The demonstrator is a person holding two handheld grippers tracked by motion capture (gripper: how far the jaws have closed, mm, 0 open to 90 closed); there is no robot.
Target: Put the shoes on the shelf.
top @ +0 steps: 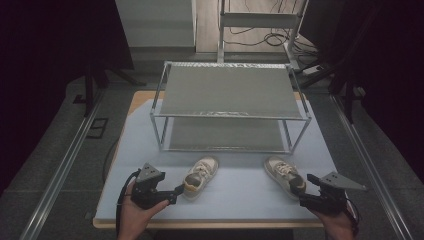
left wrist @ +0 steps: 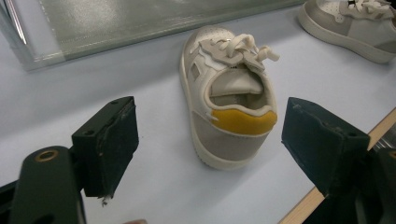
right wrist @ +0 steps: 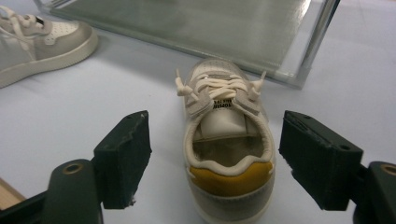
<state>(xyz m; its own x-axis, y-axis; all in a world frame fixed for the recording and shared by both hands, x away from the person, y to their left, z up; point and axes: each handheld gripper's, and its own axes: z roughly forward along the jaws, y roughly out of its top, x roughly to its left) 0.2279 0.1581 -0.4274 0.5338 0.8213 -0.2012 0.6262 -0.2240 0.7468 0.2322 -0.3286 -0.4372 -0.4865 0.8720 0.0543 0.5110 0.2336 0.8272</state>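
left gripper (top: 176, 192): jaws apart, just behind heel of left small beige-and-white lace-up sneaker with yellow heel tab (top: 200, 176), upright on pale blue table mat (top: 240, 192) | right matching beige sneaker (top: 283, 173): upright, before metal two-tier rack (top: 230, 117) | right gripper (top: 299, 192): jaws apart, at its heel

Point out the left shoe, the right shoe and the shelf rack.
left shoe (left wrist: 233, 122), left gripper view, on its yellow heel tab.
right shoe (right wrist: 231, 179), right gripper view, on its yellow heel tab.
shelf rack (top: 227, 91), high view, on its top shelf.
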